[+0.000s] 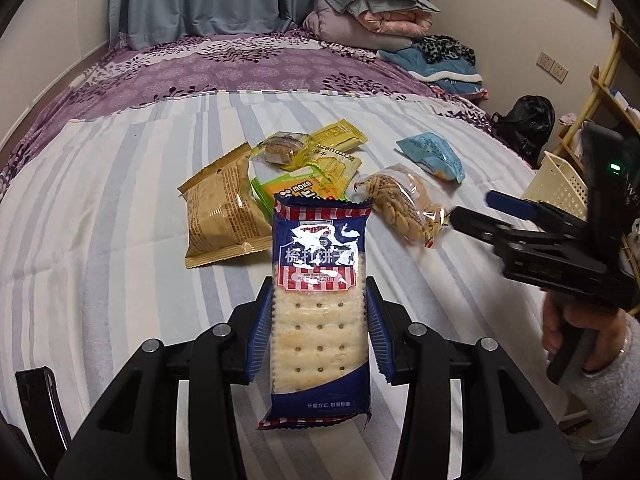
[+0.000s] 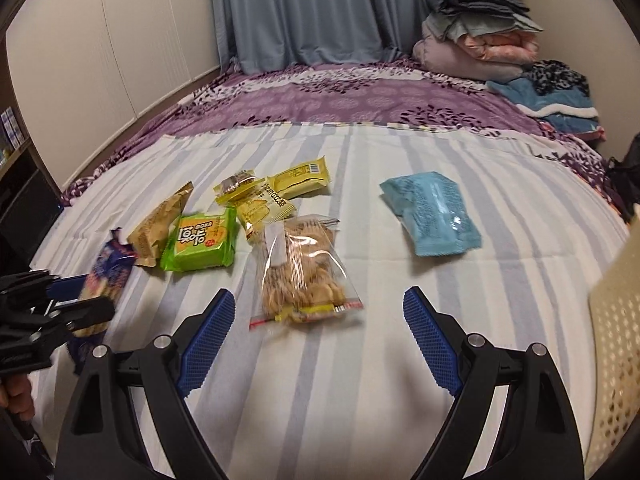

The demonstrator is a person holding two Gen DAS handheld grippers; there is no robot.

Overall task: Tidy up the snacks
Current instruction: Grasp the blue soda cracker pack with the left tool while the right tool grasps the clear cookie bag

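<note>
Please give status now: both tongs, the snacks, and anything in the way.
Left tongs shut on soda cracker pack. Right tongs open, empty, facing clear twist-snack bag. Other packets loose on striped sheet; cream basket at right. Nothing blocking.

Your left hand-held gripper (image 1: 320, 328) is clamping a blue soda cracker packet (image 1: 319, 304) by its long edges, holding it clear above the striped bed sheet (image 1: 120, 208). Beyond it, a tan snack bag (image 1: 224, 216), a green packet (image 1: 298, 188), yellow packets (image 1: 336, 148), a clear bag of twisted snacks (image 1: 400, 202) and a light blue packet (image 1: 434, 156) are lying on the bed. Your right hand-held gripper (image 1: 476, 210) is reaching in from the right, its fingers apart, its tips near the clear bag, with a cream basket (image 1: 560, 184) behind it.
</note>
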